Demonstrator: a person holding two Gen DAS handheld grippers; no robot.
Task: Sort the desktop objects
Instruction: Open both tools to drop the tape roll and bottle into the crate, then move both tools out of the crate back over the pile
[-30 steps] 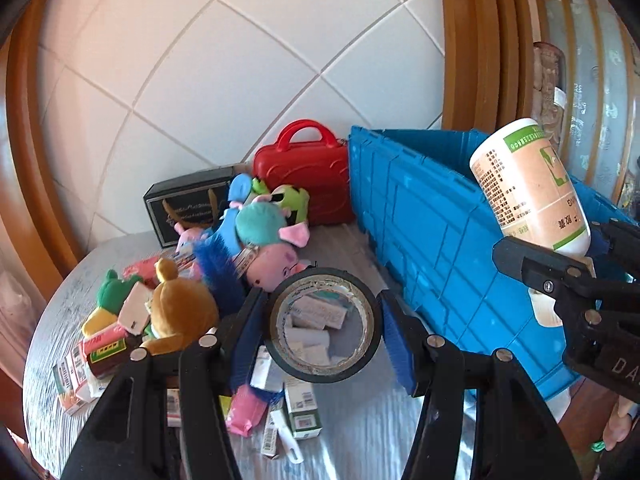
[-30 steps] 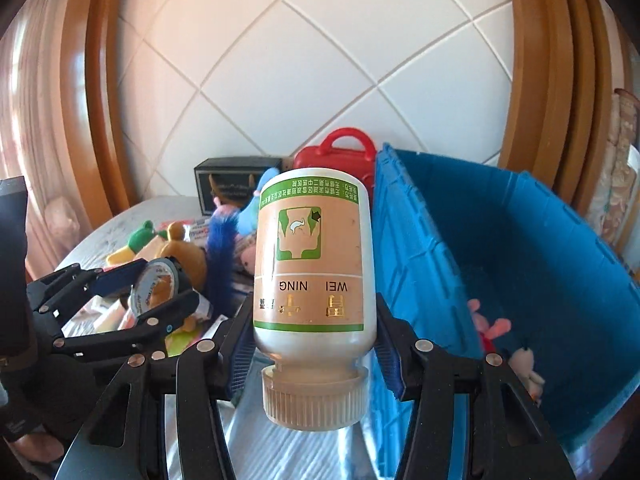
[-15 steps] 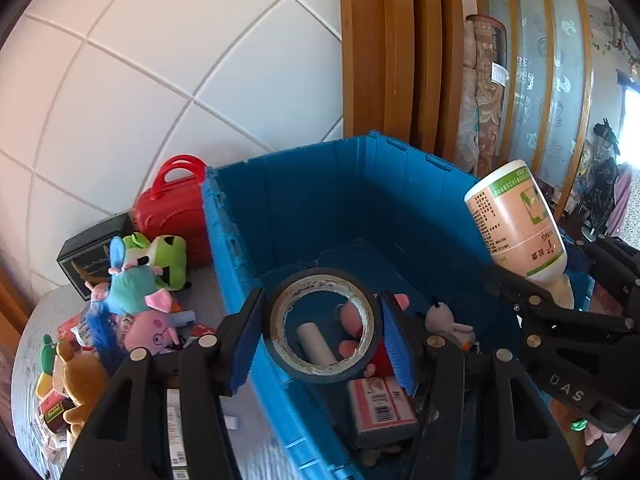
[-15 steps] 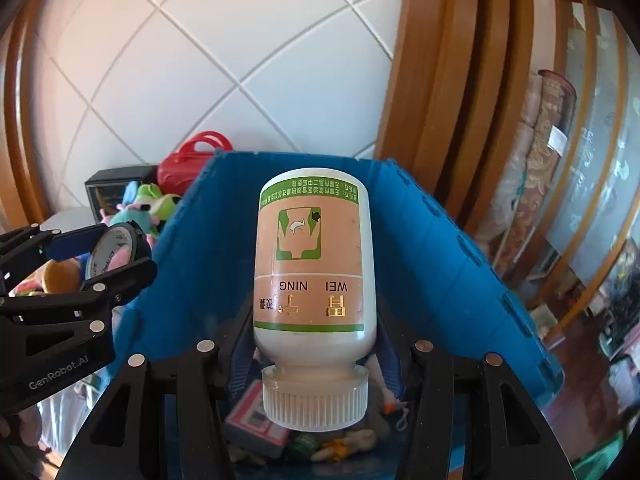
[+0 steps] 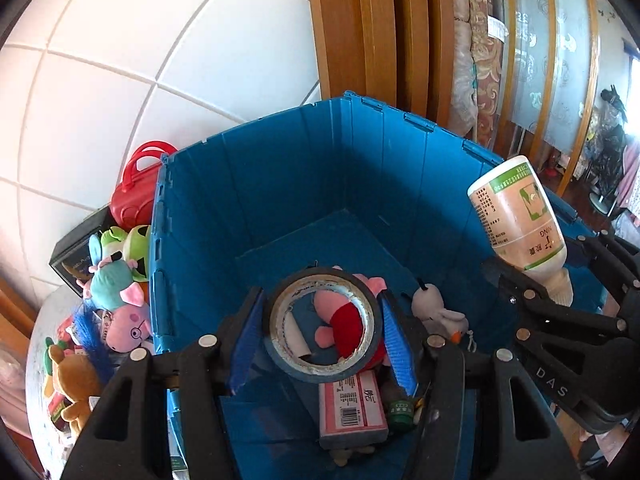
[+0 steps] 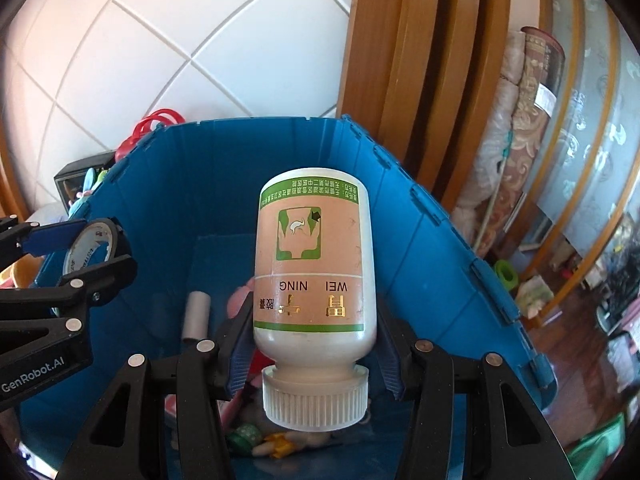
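Observation:
My left gripper is shut on a dark roll of tape and holds it above the open blue crate. My right gripper is shut on a white medicine bottle with a tan and green label, cap toward me, also above the crate. The bottle shows at the right of the left wrist view. The tape roll shows at the left of the right wrist view. Inside the crate lie a pink plush pig, a white plush, a pink box and a grey tube.
Left of the crate, on the round table, lie several plush toys, a brown bear, a red toy case and a black box. A tiled wall and wooden frame stand behind.
Both grippers have moved right from over the table to above the inside of the blue crate, still holding the tape roll and the bottle.

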